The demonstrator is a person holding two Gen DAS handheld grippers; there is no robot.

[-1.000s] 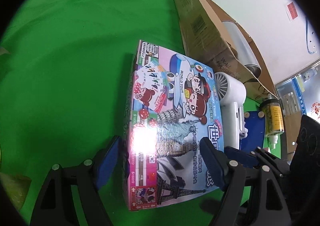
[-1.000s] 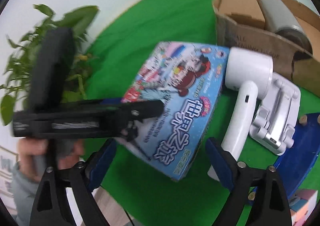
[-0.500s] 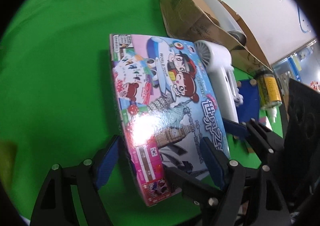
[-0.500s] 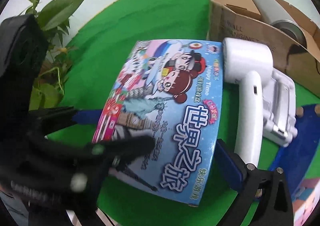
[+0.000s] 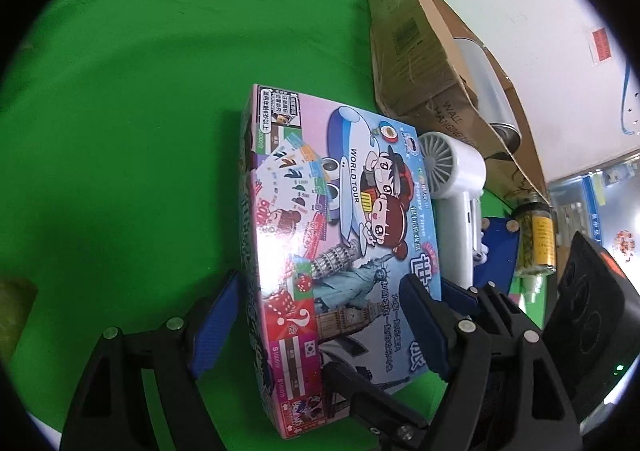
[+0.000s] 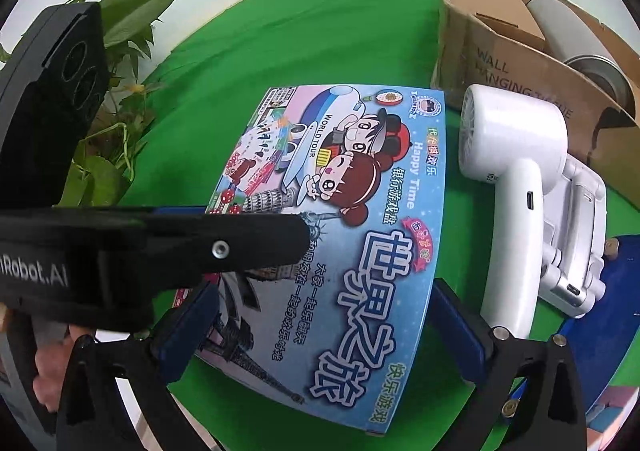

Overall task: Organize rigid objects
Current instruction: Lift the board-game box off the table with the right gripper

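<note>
A colourful board game box [image 5: 336,235] lies on the green cloth; it also shows in the right wrist view [image 6: 336,227]. My left gripper [image 5: 320,327] straddles its near end, one blue pad at its left side, the other over its top face. My right gripper [image 6: 324,327] straddles the same box, blue pads at its two sides. Both are wide open around the box; I cannot tell whether the pads press it. The left gripper's black finger [image 6: 224,247] crosses over the box in the right wrist view.
A white hand-held fan [image 6: 516,187] lies right of the box, against a white stand [image 6: 576,235]. Behind stands an open cardboard box [image 6: 532,59] with a grey cylinder inside. A blue board [image 6: 600,315], a yellow-labelled bottle [image 5: 536,239] and plants [image 6: 120,63] border the area.
The box has turned back to a more upright angle in the left wrist view. My right gripper has moved in so both its pads flank the box.
</note>
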